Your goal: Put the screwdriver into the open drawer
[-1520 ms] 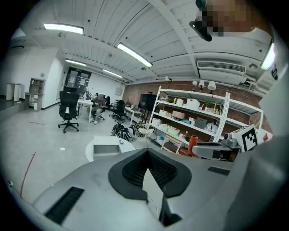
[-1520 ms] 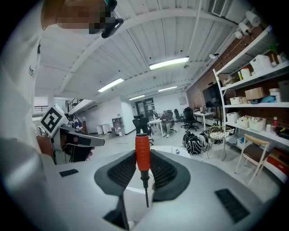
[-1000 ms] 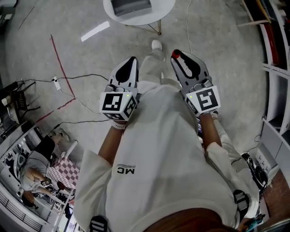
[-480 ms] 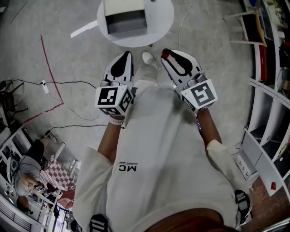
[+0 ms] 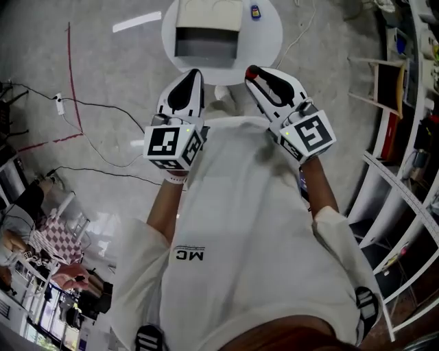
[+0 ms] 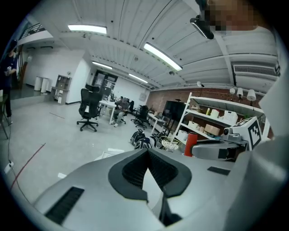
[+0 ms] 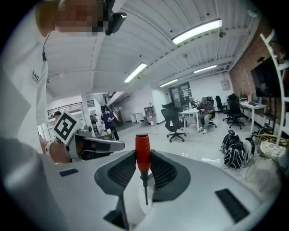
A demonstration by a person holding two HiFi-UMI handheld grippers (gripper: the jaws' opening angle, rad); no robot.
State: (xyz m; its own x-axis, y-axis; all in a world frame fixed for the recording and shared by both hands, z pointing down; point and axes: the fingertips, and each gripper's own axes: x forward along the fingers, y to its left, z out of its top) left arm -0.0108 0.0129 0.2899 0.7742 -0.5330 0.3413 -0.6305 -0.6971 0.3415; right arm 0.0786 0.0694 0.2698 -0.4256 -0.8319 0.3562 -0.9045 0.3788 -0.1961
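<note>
In the head view a small cream drawer unit with its open drawer point(image 5: 206, 42) stands on a round white table point(image 5: 269, 42) just ahead of both grippers. My right gripper point(image 5: 254, 71) is shut on a red-handled screwdriver point(image 5: 252, 70). In the right gripper view the screwdriver point(image 7: 143, 155) stands upright between the pads, handle up and thin shaft down. My left gripper point(image 5: 193, 74) is held level beside it, and in the left gripper view the left gripper point(image 6: 147, 152) is shut with nothing in it. Both are held in the air, short of the table.
A small blue object point(image 5: 255, 10) lies on the table behind the drawer unit. Cables point(image 5: 103, 147) and a red tape line point(image 5: 74, 82) cross the floor at left. Shelving point(image 5: 405, 171) lines the right side. People point(image 5: 27, 240) sit at the lower left.
The table and drawer unit have come closer and more into view ahead of the grippers. Both grippers stay side by side, the screwdriver still held in the right one.
</note>
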